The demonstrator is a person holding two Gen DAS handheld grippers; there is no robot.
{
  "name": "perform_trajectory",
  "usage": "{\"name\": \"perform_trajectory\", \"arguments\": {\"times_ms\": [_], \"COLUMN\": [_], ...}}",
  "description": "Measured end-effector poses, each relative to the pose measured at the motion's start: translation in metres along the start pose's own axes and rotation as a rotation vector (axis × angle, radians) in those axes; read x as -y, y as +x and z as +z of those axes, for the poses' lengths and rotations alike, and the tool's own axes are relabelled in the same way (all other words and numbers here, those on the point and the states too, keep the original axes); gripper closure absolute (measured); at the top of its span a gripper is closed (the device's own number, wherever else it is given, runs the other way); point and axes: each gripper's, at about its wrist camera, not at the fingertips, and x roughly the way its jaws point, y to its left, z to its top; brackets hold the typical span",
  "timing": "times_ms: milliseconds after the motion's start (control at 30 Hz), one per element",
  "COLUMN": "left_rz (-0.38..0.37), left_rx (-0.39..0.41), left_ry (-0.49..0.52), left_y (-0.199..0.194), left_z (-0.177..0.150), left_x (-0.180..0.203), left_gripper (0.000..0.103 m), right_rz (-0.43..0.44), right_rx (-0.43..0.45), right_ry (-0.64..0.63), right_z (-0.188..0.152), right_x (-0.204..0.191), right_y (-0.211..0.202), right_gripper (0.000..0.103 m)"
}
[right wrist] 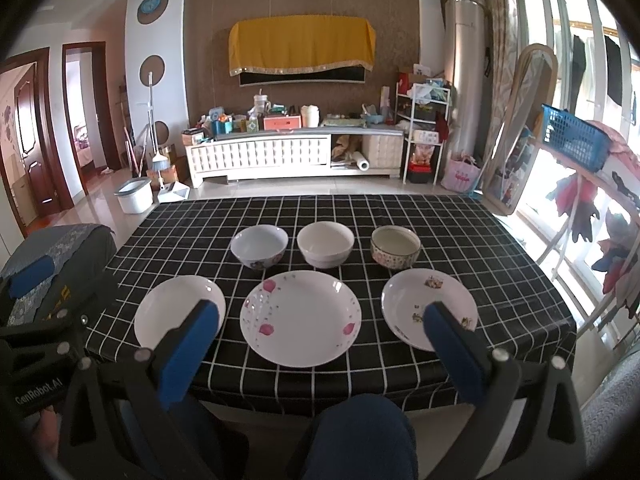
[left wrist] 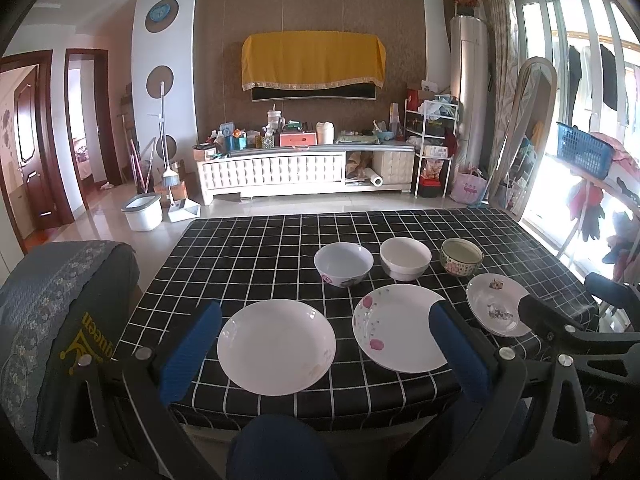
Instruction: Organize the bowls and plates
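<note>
Tongs, both left tongs (left wrist: 324, 336) and right tongs (right wrist: 322, 330), gape wide, holding nothing above the bench (right wrist: 500, 240); three plates lie at 6 o'clock of three bowls.

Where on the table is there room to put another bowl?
The far half of the checked tablecloth, behind the blue-white bowl, white bowl and flowered bowl, is bare. Its left side beyond the plain plate is also bare. The near middle is crowded.

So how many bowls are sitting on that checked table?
3, in a row behind the plates: a white bowl with a printed outside on the left, a plain white bowl in the middle, a flowered bowl on the right. None looks hidden.
</note>
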Motion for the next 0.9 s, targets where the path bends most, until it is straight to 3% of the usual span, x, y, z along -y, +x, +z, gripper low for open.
{"name": "perform_trajectory", "arguments": {"times_ms": [900], "left_rz": [0.002], "left_rx": [-0.004], "left_ry": [0.002], "left_y": [-0.0002], "left_z": [0.001], "left_x": [0.0006], "left_gripper": [0.0], "right_rz": [0.006], "right_rx": [-0.016], "right_ry": [0.003], "right_z": [-0.0021], "right_x": [0.0004], "right_y": [0.0006], "right_gripper": [0.0]}}
